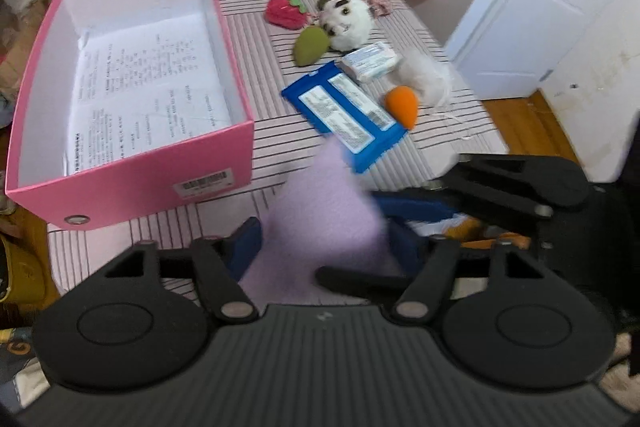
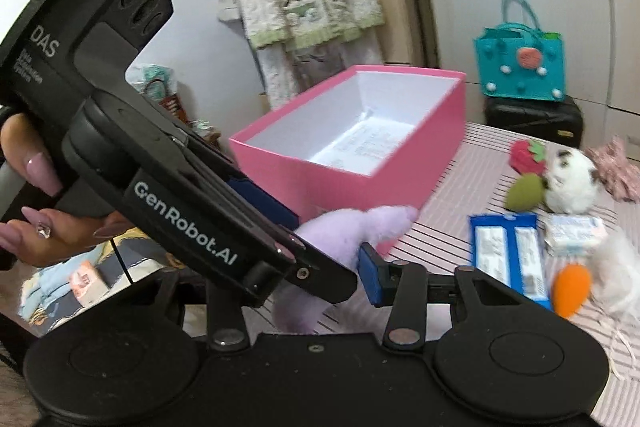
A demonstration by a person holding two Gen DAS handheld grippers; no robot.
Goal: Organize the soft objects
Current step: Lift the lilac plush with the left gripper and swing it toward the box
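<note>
A pale purple plush toy [image 1: 324,211] hangs over the striped table [image 1: 256,39], just right of the open pink box [image 1: 132,183]. My left gripper [image 1: 320,243] is shut on it, both blue pads pressed into its sides. My right gripper [image 2: 316,267] is shut on the same toy [image 2: 352,231]; one blue pad [image 2: 370,273] shows, and the other is hidden behind the left tool. From the left wrist view its fingers [image 1: 500,179] reach in from the right. The box holds only a printed sheet [image 1: 144,87].
Further back on the table lie a strawberry plush [image 1: 284,11], a white plush animal [image 1: 348,23], a green sponge [image 1: 310,45], a blue wipes pack [image 1: 344,111], a small white packet [image 1: 372,61], an orange sponge [image 1: 402,105] and white fluff [image 1: 424,75]. A white door [image 1: 540,7] stands right. A hand [image 2: 32,187] grips the left tool.
</note>
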